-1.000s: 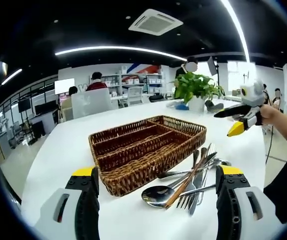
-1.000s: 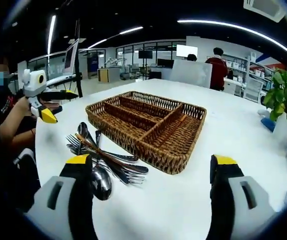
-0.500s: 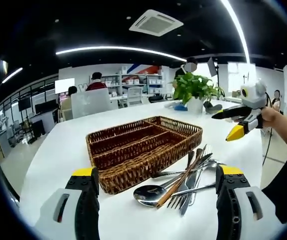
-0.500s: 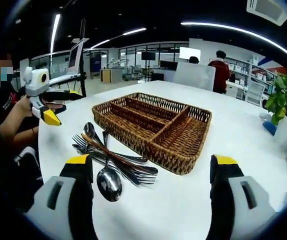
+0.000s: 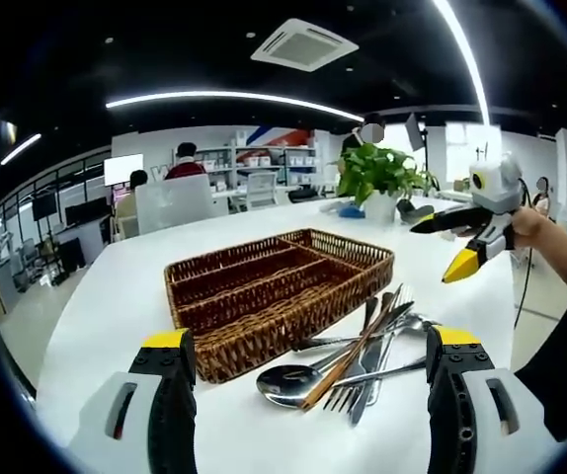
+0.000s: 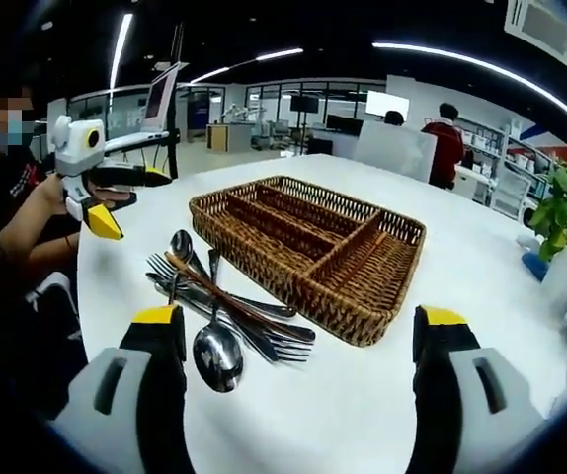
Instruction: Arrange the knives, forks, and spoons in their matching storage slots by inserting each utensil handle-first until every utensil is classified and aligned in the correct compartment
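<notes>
A brown wicker tray [image 5: 226, 354] with long slots and one cross compartment stands on the white table, with nothing in it. Beside it lies a crossed pile of spoons, forks and knives [image 5: 355, 357], one piece with a brown handle. My left gripper [image 5: 310, 338] is open and empty, low in front of tray and pile. The right gripper [image 5: 432, 252] hovers open above the table, to the right in the left gripper view. In the right gripper view the tray [image 6: 355, 321] sits ahead with the pile [image 6: 219, 311] to its left. My right gripper [image 6: 299, 316] is open and empty. The left gripper [image 6: 137, 205] is held open beyond the pile.
A potted plant [image 5: 382, 173] stands at the table's far end, also the plant [image 6: 565, 212] at the right edge. The bare white table [image 5: 106, 296] stretches left of the tray. People sit at desks in the background. A hand [image 6: 51, 202] holds the left gripper.
Both views have drifted a little with the hands. The tray and the utensil pile lie where they were. Both grippers stay open and empty.
</notes>
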The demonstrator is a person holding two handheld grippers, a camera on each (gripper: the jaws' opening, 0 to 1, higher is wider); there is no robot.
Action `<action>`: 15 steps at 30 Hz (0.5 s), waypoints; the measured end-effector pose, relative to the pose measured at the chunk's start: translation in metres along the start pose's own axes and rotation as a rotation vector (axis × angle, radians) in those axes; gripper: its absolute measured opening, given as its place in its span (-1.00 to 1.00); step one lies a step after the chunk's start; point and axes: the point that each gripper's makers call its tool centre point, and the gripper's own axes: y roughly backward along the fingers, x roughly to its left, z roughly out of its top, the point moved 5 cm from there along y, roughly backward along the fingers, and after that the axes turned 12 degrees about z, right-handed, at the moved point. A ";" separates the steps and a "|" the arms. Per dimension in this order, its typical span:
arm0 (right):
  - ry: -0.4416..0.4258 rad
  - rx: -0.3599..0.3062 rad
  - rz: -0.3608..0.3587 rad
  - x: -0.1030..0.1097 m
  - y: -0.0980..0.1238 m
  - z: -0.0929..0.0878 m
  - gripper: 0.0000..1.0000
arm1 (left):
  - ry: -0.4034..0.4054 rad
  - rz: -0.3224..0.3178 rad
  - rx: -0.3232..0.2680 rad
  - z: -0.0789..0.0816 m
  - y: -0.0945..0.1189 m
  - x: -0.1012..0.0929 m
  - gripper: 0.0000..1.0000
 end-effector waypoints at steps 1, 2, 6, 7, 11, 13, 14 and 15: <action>0.005 0.003 0.006 0.000 -0.001 0.000 0.93 | -0.001 -0.001 0.001 0.000 0.000 0.000 0.99; 0.010 0.007 0.012 0.001 -0.002 0.001 0.91 | -0.001 0.000 0.001 -0.001 0.000 0.000 0.99; 0.038 0.028 0.038 0.003 -0.008 0.001 0.85 | -0.002 0.000 0.003 -0.002 0.000 0.001 0.99; 0.039 0.031 0.044 0.003 -0.009 0.001 0.83 | -0.003 0.000 0.002 -0.002 0.001 0.001 0.99; 0.065 0.039 0.089 0.007 -0.016 0.003 0.72 | -0.003 -0.002 -0.002 -0.001 0.001 0.001 0.99; 0.082 0.044 0.120 0.009 -0.019 0.004 0.64 | -0.005 -0.002 -0.001 -0.001 0.001 0.001 0.99; 0.088 0.047 0.135 0.011 -0.022 0.004 0.59 | -0.007 -0.002 0.000 -0.002 0.001 0.001 0.99; 0.096 0.052 0.146 0.012 -0.024 0.004 0.55 | -0.009 -0.003 0.002 -0.002 0.001 0.001 0.99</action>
